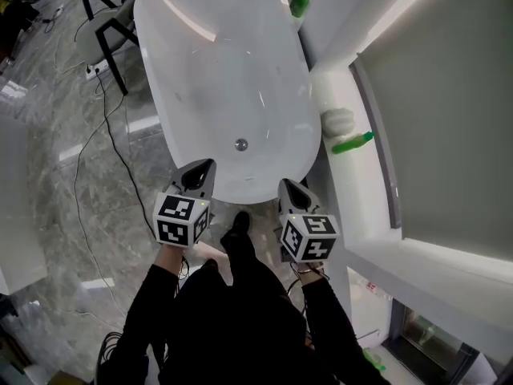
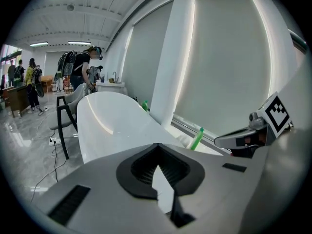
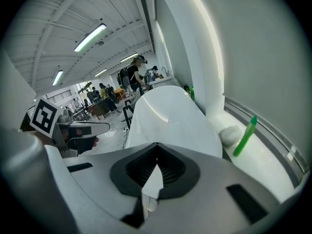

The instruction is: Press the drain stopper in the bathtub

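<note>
A white oval bathtub (image 1: 250, 192) lies in front of me, its small round metal drain stopper (image 1: 240, 143) on the tub floor near my end. My left gripper (image 1: 203, 168) hovers over the near rim, left of the stopper, jaws shut on nothing. At the near rim's right side, my right gripper (image 1: 288, 185) is also shut and empty. Both stay above and short of the stopper. The left gripper view looks along the shut jaws (image 2: 157, 148) over the tub (image 2: 112, 116). The right gripper view does the same (image 3: 156, 148); neither shows the stopper.
A green bottle (image 1: 353, 143) and a white rolled cloth (image 1: 337, 120) lie on the window ledge to the tub's right. Another green bottle (image 1: 300, 0) stands at the far end. A black chair (image 1: 108, 22) and floor cables (image 1: 112, 151) are on the left. People stand far off.
</note>
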Demonstrator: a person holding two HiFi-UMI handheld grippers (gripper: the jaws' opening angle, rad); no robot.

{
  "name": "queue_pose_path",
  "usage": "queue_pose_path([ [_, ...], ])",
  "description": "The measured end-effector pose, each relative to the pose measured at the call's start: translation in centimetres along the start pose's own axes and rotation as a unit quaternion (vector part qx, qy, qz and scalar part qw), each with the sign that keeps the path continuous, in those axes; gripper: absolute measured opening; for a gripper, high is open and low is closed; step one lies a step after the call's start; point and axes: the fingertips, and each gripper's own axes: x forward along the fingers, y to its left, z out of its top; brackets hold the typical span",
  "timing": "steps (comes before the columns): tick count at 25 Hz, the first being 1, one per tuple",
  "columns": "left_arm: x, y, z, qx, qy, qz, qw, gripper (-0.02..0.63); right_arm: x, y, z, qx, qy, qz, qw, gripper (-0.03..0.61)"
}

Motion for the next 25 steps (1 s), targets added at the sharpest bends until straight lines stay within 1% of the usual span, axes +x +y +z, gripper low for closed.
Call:
queue_pose_path([
  [6, 2.7, 0.5, 0.4, 0.003, 0.015, 0.009, 0.9998, 0.006, 1.5, -2.0, 0.2, 0.006, 0.014, 0.004, 1.0, 0.002],
  [12, 4.9, 0.7, 1.5, 0.018, 0.024, 0.002, 0.9995, 0.006, 3.0, -2.9, -0.4, 0.022, 0.032, 0.008, 0.999, 0.002],
  [18, 7.3, 1.0, 1.9, 0.026, 0.036, -0.019, 0.9989, 0.006, 4.5, -2.9, -0.1, 0.031, 0.037, -0.001, 0.999, 0.002],
  [25, 11.8, 1.7, 2.2, 0.036, 0.063, -0.066, 0.9952, 0.006, 6.9, -3.9, 1.2, 0.062, 0.038, -0.04, 0.997, 0.002],
])
